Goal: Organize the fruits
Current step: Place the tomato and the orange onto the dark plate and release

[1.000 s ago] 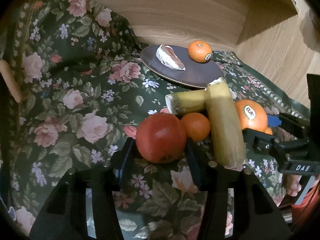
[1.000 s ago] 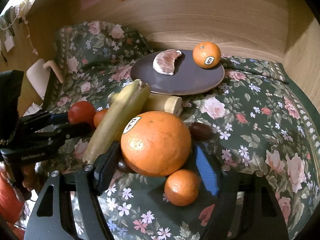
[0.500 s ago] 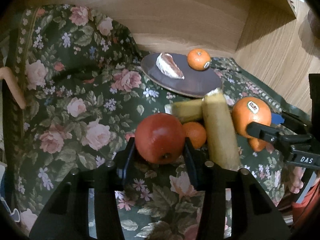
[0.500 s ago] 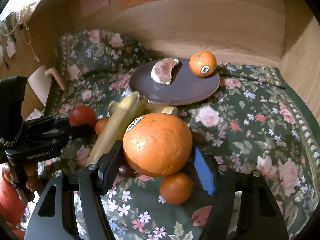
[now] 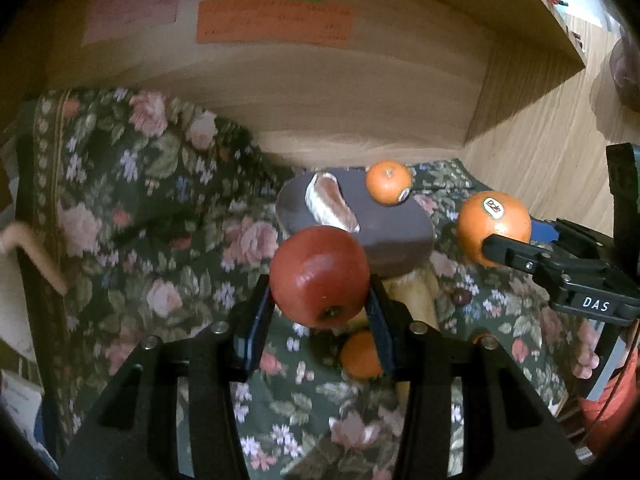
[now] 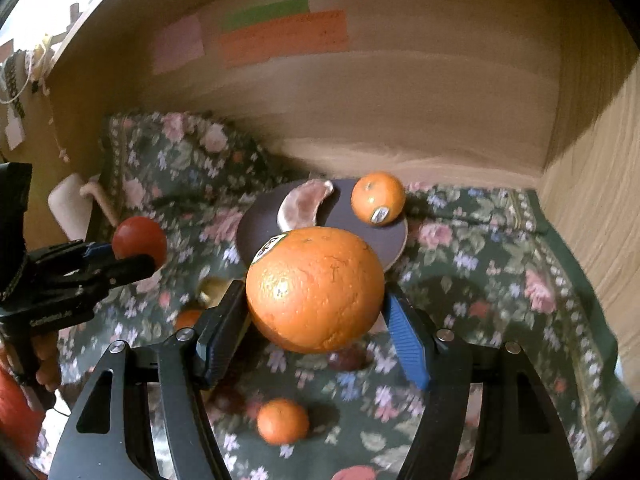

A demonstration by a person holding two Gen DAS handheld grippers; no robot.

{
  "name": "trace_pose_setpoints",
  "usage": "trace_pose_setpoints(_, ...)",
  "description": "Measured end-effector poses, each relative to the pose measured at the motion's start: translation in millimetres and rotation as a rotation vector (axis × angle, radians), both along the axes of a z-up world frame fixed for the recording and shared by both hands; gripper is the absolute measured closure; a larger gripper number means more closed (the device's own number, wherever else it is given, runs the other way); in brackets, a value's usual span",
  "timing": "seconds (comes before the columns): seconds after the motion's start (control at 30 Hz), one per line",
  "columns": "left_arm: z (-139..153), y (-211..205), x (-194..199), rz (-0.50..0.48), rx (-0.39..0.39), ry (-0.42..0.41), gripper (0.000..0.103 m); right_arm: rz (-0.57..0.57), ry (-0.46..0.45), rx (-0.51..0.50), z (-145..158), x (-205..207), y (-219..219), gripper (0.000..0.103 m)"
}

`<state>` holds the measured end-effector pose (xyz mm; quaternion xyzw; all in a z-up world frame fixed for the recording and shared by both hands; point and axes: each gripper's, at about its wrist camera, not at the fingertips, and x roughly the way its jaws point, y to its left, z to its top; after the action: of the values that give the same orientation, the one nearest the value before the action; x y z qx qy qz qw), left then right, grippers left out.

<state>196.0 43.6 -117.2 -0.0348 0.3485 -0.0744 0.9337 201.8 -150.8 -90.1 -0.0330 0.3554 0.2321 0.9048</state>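
Nearest in the left wrist view, a red apple is clamped between the pads of the left tool and held clear of the floral cloth, presumably so that it can be carried toward the plate. In the right wrist view, a large stickered orange is gripped in the same way by the right tool, also lifted off the cloth. Both fruits appear to be held high so that the fruit lying below is cleared.

Beneath the tools, a small mandarin rests on the cloth; another mandarin is partly hidden behind a left pad. A yellowish fruit, probably a banana, is mostly covered by the apple and blurred, and a small dark fruit cannot be identified.

Farther off, the dark plate carries a peeled citrus segment and a stickered mandarin. The plate's near rim is covered by the held fruit in both views.
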Motion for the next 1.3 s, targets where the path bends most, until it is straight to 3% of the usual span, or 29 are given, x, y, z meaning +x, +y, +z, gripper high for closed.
trace_pose_setpoints(0.43, 5, -5, 61, -0.018, 0.02, -0.003, 0.058, -0.024, -0.032, -0.018, 8, 48, 4, 0.038)
trace_pose_setpoints(0.83, -12, -14, 115, -0.062, 0.06, 0.064, 0.058, -0.04, 0.036, -0.074, -10, 103, 7, 0.038)
trace_pose_setpoints(1.0, -30, -11, 136, -0.053, 0.082, 0.119, 0.058, -0.028, 0.101, -0.076, -35, 110, 11, 0.038)
trace_pose_setpoints(1.3, -49, -12, 148, -0.058, 0.09, 0.173, 0.058, -0.011, 0.107, -0.08, -36, 107, 8, 0.038)
